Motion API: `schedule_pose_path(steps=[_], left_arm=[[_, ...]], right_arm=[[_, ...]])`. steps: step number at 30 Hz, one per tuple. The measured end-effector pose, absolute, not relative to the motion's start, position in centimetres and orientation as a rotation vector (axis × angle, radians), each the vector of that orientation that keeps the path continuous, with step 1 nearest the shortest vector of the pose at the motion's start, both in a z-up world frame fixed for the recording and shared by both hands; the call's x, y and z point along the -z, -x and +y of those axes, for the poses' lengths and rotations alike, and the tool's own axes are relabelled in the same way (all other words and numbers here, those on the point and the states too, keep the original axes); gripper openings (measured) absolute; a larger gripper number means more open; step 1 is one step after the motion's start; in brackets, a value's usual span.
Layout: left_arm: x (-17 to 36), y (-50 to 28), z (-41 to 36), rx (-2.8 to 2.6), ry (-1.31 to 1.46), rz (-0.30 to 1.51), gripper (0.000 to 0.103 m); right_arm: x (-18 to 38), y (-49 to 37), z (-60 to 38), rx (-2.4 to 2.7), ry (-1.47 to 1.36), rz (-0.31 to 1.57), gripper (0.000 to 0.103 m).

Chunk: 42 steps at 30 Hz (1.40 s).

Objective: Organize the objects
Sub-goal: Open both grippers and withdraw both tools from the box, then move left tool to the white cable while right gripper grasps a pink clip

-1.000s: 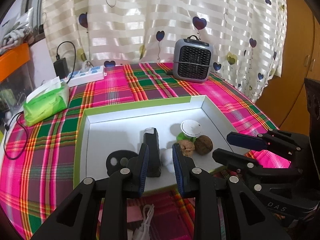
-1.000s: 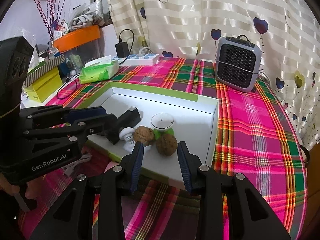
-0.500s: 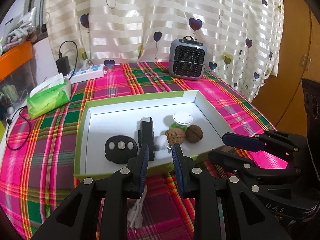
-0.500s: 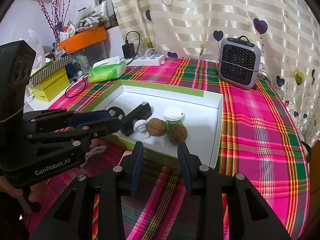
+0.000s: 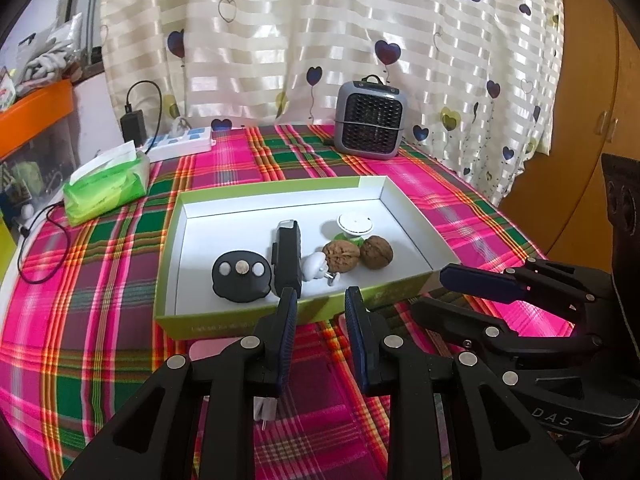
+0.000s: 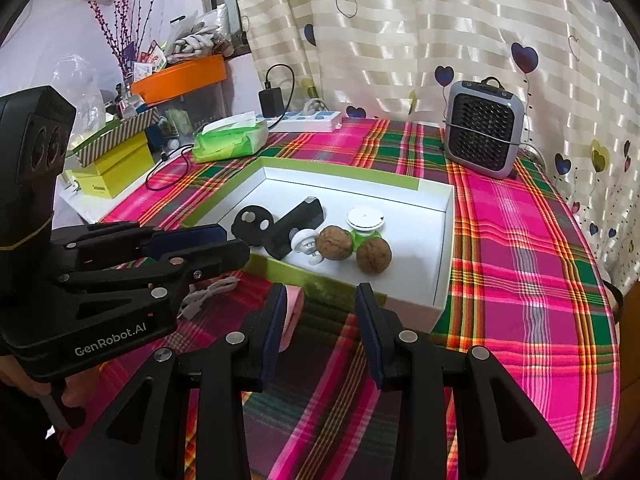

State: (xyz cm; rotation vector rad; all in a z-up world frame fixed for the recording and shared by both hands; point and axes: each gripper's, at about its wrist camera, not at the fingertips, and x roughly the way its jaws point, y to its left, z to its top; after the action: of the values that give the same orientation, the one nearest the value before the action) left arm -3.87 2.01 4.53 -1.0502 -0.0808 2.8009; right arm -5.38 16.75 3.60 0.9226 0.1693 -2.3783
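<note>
A green-sided box with a white inside point(image 5: 224, 326) point(image 6: 440, 280) sits on the plaid table. In it lie a round black disc point(image 5: 240, 276) point(image 6: 253, 222), a black block point(image 5: 287, 256) point(image 6: 298, 220), a small white plug point(image 5: 314, 268) point(image 6: 304, 244), two walnuts point(image 5: 340, 256) point(image 5: 376, 252) point(image 6: 334, 242) point(image 6: 374, 258) and a white-and-green round gadget point(image 5: 354, 224) point(image 6: 365, 220). My left gripper point(image 5: 320, 300) point(image 6: 230, 246) is open and empty, in front of the box. My right gripper point(image 6: 322, 294) point(image 5: 428, 294) is open and empty beside it. A white cable point(image 5: 264, 410) point(image 6: 208, 294) and a pink item point(image 6: 294, 304) lie on the table below the grippers.
A grey fan heater point(image 5: 370, 120) point(image 6: 484, 134) stands at the back. A green tissue pack point(image 5: 106, 188) point(image 6: 230, 138), a white power strip point(image 5: 180, 144) point(image 6: 308, 120) and a black charger point(image 5: 134, 126) are at the back left. Yellow boxes point(image 6: 116, 168) stand left of the table.
Both grippers have drawn back from the box, towards the front table edge. The box and its contents look smaller and farther away. Both jaws stay open.
</note>
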Motion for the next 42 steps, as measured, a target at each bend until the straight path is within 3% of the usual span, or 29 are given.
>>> schedule_pose_path(steps=[42], left_arm=[[-4.2,0.4,-0.3,-2.818,1.07,-0.153,0.023]], right_arm=[[-4.0,2.2,16.9,2.365,-0.871,0.166,0.04]])
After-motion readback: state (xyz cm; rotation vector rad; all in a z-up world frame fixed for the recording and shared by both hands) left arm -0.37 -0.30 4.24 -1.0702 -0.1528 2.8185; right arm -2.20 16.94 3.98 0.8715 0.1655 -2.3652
